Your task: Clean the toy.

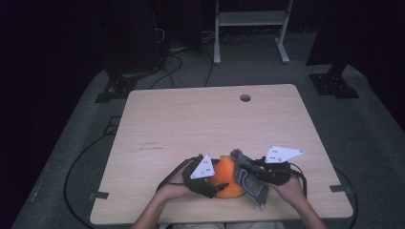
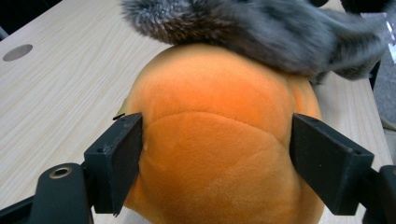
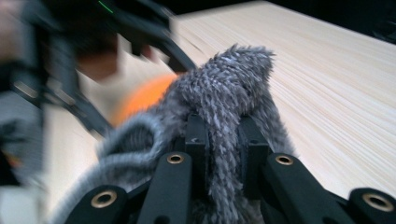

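Left gripper point(image 1: 210, 180): held low at the near edge of the table point(image 1: 191, 119), jaws pointing toward the other hand, grey 3-cornered plate on top tilted up. Left hand point(image 1: 173, 190) wrapped around the gripper body from behind, forearm entering from the bottom of the high view. Jaws apart but clamped on the orange plush ball point(image 2: 219, 140): in the left gripper view 1 pad presses each flank of the ball, plush bulging out between and ahead of the 2 pads. Ball resting on the table surface, near the front edge.

Right gripper point(image 1: 258, 168): angled in from the opposite side, tips facing the ball, plate on top raised higher than the left one. Right hand point(image 1: 286, 187) gripping the body from behind, wrist bent inward. Jaws nearly together, pinching a fold of the grey fuzzy cloth point(image 3: 224, 107); in the right gripper view the fold stands up between the 2 pads and spills ahead of them.

Cloth position: 1 end draped over the top of the ball, beyond the left jaws; remainder hanging below the right jaws down toward the table edge, seen in the high view. Cloth touching the ball. Left side of the right gripper view blurred; the other gripper there not readable in detail.
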`<state>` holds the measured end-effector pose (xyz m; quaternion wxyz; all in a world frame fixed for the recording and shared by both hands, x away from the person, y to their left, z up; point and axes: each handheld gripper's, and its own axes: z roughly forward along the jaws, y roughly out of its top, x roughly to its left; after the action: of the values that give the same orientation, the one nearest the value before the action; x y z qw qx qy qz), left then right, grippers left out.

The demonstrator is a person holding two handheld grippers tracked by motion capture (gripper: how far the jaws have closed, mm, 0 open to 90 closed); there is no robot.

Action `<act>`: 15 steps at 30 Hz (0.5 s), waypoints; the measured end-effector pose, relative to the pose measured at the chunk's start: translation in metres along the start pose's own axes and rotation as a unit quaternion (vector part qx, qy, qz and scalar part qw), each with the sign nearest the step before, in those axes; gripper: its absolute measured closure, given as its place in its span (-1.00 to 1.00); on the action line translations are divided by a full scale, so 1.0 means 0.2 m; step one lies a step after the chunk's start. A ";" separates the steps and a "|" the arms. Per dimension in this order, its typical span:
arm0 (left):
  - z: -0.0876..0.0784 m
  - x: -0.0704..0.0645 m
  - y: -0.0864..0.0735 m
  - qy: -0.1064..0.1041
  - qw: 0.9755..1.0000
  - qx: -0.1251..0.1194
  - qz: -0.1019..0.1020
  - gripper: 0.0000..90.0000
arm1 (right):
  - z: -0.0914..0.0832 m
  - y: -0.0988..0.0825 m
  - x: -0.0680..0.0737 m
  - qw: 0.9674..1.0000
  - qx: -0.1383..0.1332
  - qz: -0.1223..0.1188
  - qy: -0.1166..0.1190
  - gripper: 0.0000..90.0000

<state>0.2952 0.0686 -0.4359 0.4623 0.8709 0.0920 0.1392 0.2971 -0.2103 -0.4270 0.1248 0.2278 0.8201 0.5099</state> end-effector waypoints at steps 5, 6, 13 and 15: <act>0.02 0.00 0.02 0.005 1.000 -0.001 0.001 -0.56 | -0.05 -0.01 -0.01 1.000 0.000 0.005 -0.007 0.72; 0.02 -0.01 0.02 0.006 1.000 -0.001 0.004 -0.57 | -0.05 0.04 0.03 0.999 -0.030 -0.004 0.025 0.72; -0.04 0.02 0.04 -0.004 1.000 -0.014 0.002 -0.69 | 0.02 0.03 0.04 0.999 -0.012 -0.019 0.022 0.72; -0.04 0.04 0.04 -0.001 1.000 -0.006 -0.007 -0.66 | 0.01 0.00 0.03 1.000 -0.013 -0.014 0.017 0.72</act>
<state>0.2996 0.0733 -0.4244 0.4685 0.8677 0.0966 0.1353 0.2932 -0.2049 -0.4274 0.1208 0.2060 0.8183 0.5228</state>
